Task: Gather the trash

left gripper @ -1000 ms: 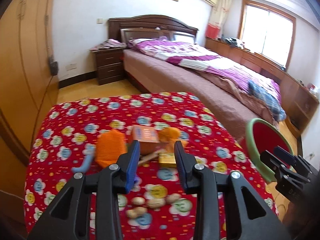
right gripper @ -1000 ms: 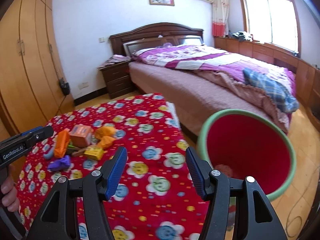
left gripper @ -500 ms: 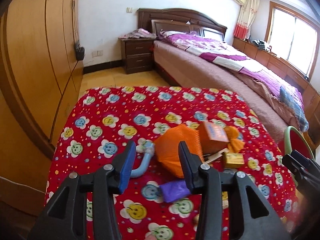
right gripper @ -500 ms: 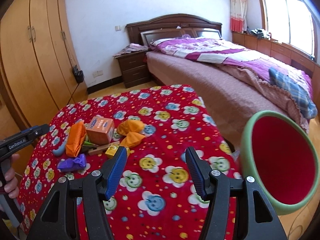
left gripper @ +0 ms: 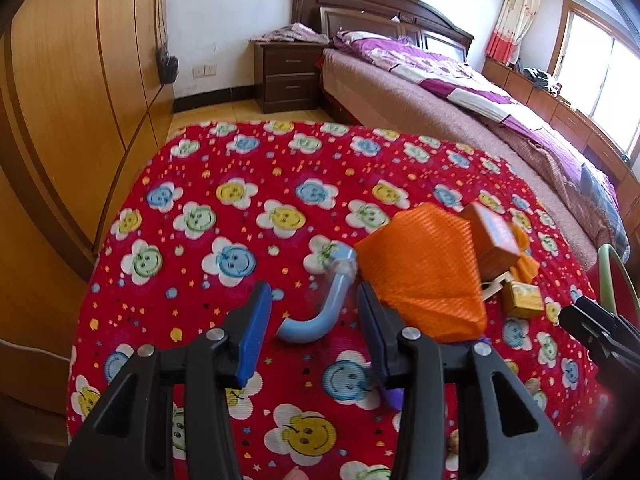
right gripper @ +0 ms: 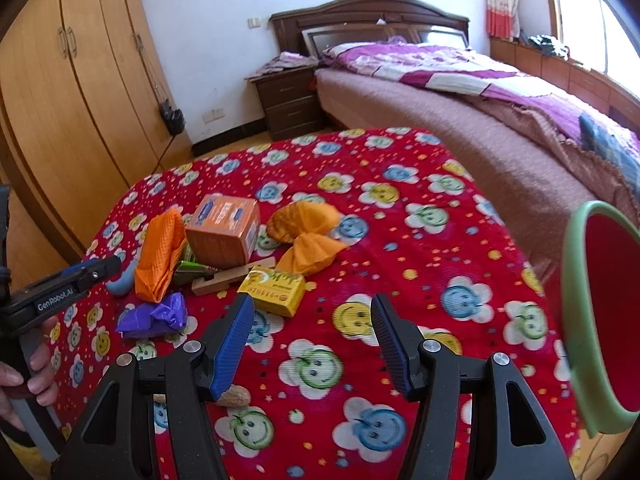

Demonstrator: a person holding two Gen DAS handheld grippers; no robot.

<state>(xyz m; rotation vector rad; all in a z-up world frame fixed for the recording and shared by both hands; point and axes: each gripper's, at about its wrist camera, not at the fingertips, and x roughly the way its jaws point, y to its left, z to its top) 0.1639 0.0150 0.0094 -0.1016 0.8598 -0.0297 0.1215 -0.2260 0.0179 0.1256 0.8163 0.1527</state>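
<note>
Trash lies on a red flowered cloth (left gripper: 240, 184). My left gripper (left gripper: 312, 320) is open, its jaws either side of a curved blue tube (left gripper: 320, 316). Right of the tube lie an orange mesh bag (left gripper: 424, 276), an orange box (left gripper: 494, 240) and a small yellow box (left gripper: 522, 300). My right gripper (right gripper: 312, 316) is open and empty, just short of the yellow box (right gripper: 276, 286). In the right wrist view I also see the orange box (right gripper: 224, 228), orange wrappers (right gripper: 308, 236), the mesh bag (right gripper: 160, 252), a purple wrapper (right gripper: 156, 316), a wooden piece (right gripper: 224, 276) and a red bin with a green rim (right gripper: 572, 292) at the right edge.
A nut shell (right gripper: 234, 396) lies under my right gripper. A large bed (right gripper: 500, 120) stands behind the table to the right, a dark nightstand (left gripper: 290, 76) beside it. Wooden wardrobes (left gripper: 80, 80) run along the left. The other gripper (right gripper: 60, 292) shows at the left of the right wrist view.
My left gripper has moved left and lower, from over the mesh bag to around the blue tube. My right gripper has moved closer to the trash pile; the bin has slid toward the right edge.
</note>
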